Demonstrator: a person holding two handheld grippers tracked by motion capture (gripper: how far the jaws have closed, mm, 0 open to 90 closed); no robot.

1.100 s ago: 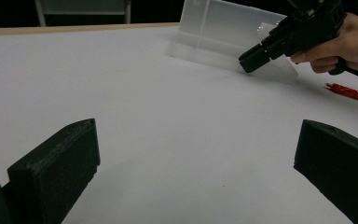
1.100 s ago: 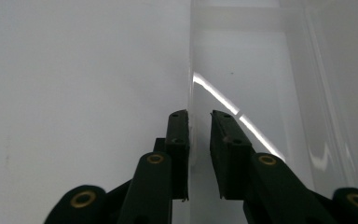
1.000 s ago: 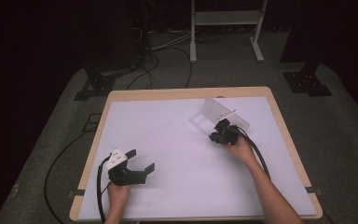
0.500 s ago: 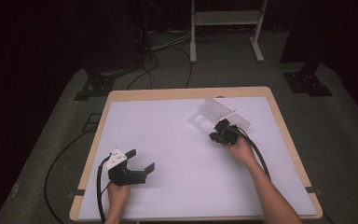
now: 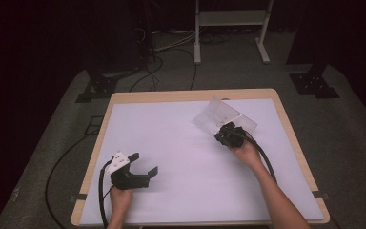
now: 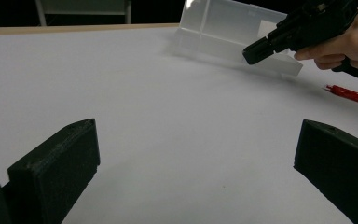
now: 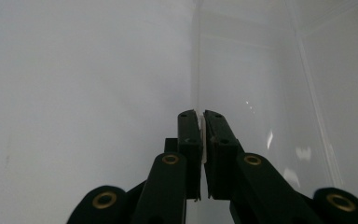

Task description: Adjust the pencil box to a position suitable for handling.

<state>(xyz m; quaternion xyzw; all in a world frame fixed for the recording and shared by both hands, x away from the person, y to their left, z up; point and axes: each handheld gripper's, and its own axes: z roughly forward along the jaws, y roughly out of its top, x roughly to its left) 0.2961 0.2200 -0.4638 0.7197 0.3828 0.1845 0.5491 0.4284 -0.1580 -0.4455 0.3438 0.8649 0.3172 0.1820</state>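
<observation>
Clear plastic, thing in hand: a transparent box [image 5: 224, 118] with thin walls and an inner divider stands on the far right part of the surface [image 5: 181, 157], near its far edge and well short of the right edge.
Left hand-held gripper [image 5: 140, 164]: near the front left corner of the surface, held low over it by a hand [image 5: 120, 200] that comes in from the front edge; its two black jaws stand spread wide, with bare white surface between them. A grey three-cornered plate sits on top and a black cable trails back off the front edge.
Red pen [image 6: 352, 94]: in the left gripper view it lies flat on the surface, on the near side of the box and below the other hand.
Right hand-held gripper [image 5: 223, 134]: held by the right hand [image 5: 248, 153] at the near side of the box, pointing towards it. Its jaws have just been closing and now stand pressed together on a thin clear wall of the box; in the right gripper view [image 7: 201, 135] a pale edge of plastic shows between the two pads.
Box, attitude: in the high view it sits askew to the edges of the surface; whether it is lifted clear of the surface cannot be told.
Surface: white sheet with a pale wooden rim.
</observation>
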